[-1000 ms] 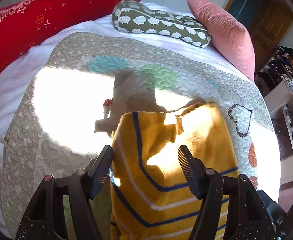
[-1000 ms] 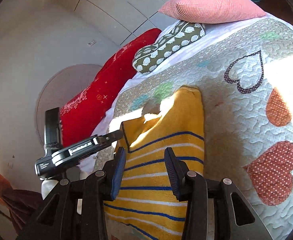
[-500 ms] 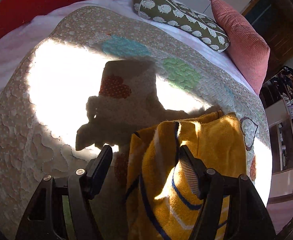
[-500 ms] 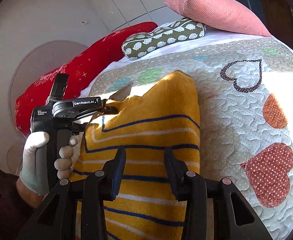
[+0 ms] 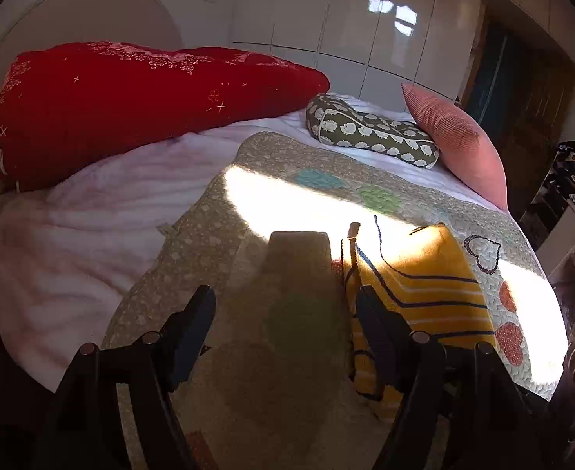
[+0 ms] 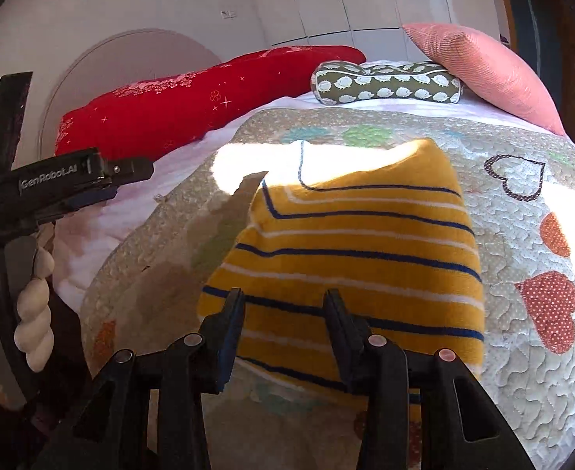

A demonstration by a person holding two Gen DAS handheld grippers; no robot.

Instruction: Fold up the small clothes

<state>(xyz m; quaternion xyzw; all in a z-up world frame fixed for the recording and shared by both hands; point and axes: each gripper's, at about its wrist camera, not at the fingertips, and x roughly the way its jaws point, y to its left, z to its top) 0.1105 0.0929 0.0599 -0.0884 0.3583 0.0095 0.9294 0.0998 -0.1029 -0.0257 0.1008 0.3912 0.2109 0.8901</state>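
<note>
A yellow garment with blue and white stripes (image 6: 358, 243) lies folded on the quilt (image 6: 522, 313), half in sunlight. My right gripper (image 6: 285, 313) hovers over its near end. Its fingers stand apart, and the stripes run unbroken under them with no fabric pinched. My left gripper (image 5: 283, 313) is off to the left of the garment (image 5: 424, 286) over bare quilt (image 5: 193, 258). Its jaws are opening, with nothing between them. The garment's edge lies just right of the right finger (image 5: 373, 317). In the right wrist view a gloved hand (image 6: 32, 305) holds the left gripper's body (image 6: 52, 184).
A red bolster (image 5: 130, 105), a green patterned cushion (image 5: 369, 133) and a pink pillow (image 5: 459, 145) lie at the head of the bed. A white blanket (image 5: 71, 243) lies left of the quilt. Shelves (image 5: 573, 235) stand off the bed's right side.
The left gripper carried the garment's edge over to the right, let it go and drew back to the left. The garment now lies narrower. The right gripper rolled and shifted over its near end.
</note>
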